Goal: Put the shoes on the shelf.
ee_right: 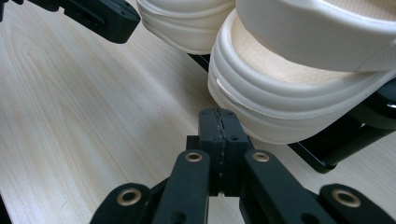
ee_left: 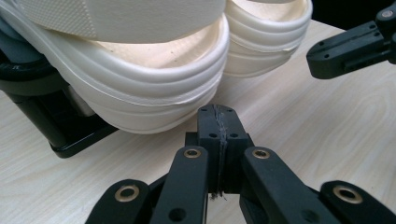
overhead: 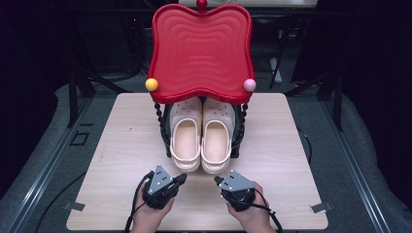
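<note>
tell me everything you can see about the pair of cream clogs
The pair of cream clogs looks like smooth moulded foam or rubber, with rounded ribbed heel rims, pale insoles and a wide strap over each. They sit side by side, heels toward the person, on the lower level of a black rack beneath a red tray. The heels overhang the rack's front edge above the wooden table. Both shut grippers stop just short of the heels, not touching.

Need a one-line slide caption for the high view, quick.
Both shut grippers, left and right, sit just short of cream clogs on a black rack under a red tray.
</note>
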### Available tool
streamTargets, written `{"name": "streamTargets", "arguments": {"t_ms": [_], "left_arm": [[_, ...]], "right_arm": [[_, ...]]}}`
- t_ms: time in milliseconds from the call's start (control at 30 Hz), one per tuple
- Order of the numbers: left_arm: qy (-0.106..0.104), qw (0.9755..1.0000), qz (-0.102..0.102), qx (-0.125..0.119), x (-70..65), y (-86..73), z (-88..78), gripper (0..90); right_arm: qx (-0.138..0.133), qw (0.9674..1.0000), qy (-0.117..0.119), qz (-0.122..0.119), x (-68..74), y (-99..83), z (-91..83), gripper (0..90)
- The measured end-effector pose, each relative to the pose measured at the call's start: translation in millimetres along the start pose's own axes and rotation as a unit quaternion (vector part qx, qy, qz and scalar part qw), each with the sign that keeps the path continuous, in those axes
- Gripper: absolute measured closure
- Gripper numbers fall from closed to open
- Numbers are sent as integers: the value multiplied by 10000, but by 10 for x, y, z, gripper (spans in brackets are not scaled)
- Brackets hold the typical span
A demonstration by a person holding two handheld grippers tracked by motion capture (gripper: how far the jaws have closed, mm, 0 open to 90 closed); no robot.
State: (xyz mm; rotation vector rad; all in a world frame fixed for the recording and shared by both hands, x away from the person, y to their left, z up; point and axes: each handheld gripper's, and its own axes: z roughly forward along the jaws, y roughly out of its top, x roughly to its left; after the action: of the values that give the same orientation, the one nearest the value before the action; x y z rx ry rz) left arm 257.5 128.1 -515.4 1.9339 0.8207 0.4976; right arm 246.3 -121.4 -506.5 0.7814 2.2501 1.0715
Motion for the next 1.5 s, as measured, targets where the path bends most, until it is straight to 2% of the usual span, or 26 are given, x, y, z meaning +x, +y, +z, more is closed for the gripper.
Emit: {"name": "streamTargets", "arguments": {"t_ms": [133,233,333,533,700,967,1067,1267,1500], "left_arm": [[84,9999,-70,-6,18,9,16,900],[93,9999,-36,29,19,20,19,900],[139,9999,-43,79,30,33,11,900],[230,9997,-50,111,98,48,-27,900],[322,9994,-105,76,176,96,-51,900],[418,9991,0,73,249,240,11,900],[444,9990,-62,57,288,292,43,900],[509,9987,-83,27,360,405,101,900],[532,9985,-118,31,423,512,193,900]], "right_arm": [[25,10000,-13,36,-13,-11,15,900],[-23,9999,-62,88,-36,-10,17,900],[-1,9998,-85,204,-107,-10,19,900],[-1,9996,-169,230,-156,-8,5,900],[63,9992,-351,172,-212,2,-17,900],[-39,9984,-505,261,-346,111,-3,900],[-31,9982,-552,216,-372,151,12,900],[-114,9980,-551,301,-451,241,106,900],[-75,9974,-630,355,-519,302,191,900]]}}
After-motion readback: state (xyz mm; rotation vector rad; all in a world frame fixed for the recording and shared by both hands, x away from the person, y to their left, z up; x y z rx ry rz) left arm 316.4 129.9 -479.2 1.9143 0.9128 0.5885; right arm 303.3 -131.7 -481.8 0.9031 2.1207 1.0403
